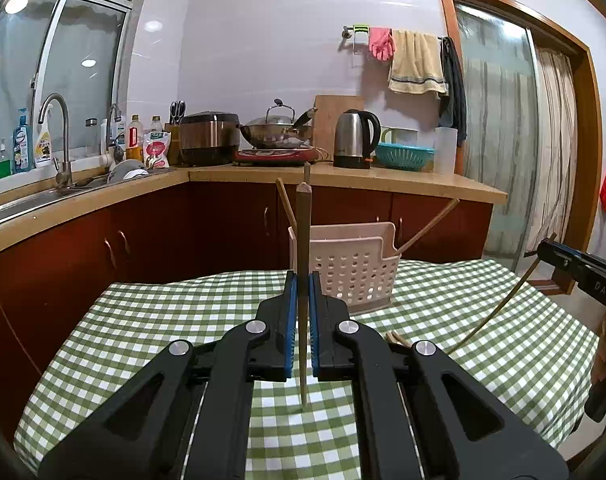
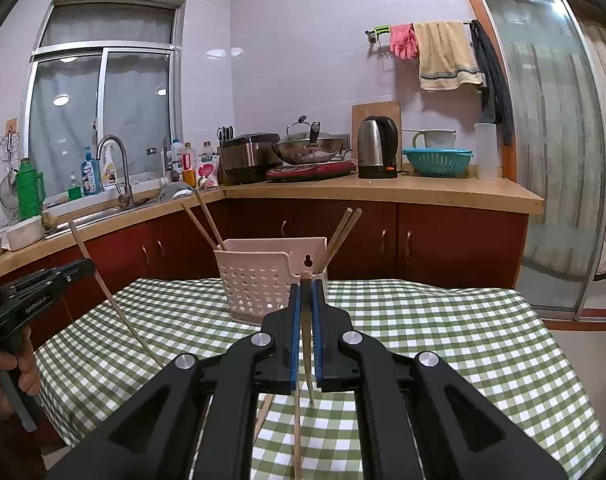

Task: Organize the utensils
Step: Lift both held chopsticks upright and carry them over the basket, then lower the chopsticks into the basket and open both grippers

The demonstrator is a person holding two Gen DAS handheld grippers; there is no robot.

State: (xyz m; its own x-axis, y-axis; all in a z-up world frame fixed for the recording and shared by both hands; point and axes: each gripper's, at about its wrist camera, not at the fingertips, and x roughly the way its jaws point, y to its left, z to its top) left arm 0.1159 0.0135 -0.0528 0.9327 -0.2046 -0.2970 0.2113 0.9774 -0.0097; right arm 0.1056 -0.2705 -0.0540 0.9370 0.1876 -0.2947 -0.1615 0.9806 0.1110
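My left gripper (image 1: 302, 280) is shut on a wooden chopstick (image 1: 302, 240) held upright, its tip touching the green checked tablecloth (image 1: 143, 320). My right gripper (image 2: 305, 292) is shut on another chopstick (image 2: 306, 344), also nearly upright. A pale pink perforated utensil basket (image 1: 355, 268) stands on the table behind both grippers and holds several chopsticks (image 1: 427, 228); it also shows in the right wrist view (image 2: 259, 280) with chopsticks leaning left (image 2: 207, 220) and right (image 2: 343, 232). The right gripper shows at the right edge of the left view (image 1: 543, 246), the left gripper at the left of the right view (image 2: 87, 266).
More chopsticks lie on the cloth under the grippers (image 2: 297, 432). Behind the table runs a wooden counter (image 1: 343, 178) with a kettle (image 1: 353, 138), a wok (image 1: 277, 130), a rice cooker (image 1: 207, 138), a teal colander (image 1: 403, 156) and a sink (image 1: 27, 200). A glass door (image 1: 499, 140) is at right.
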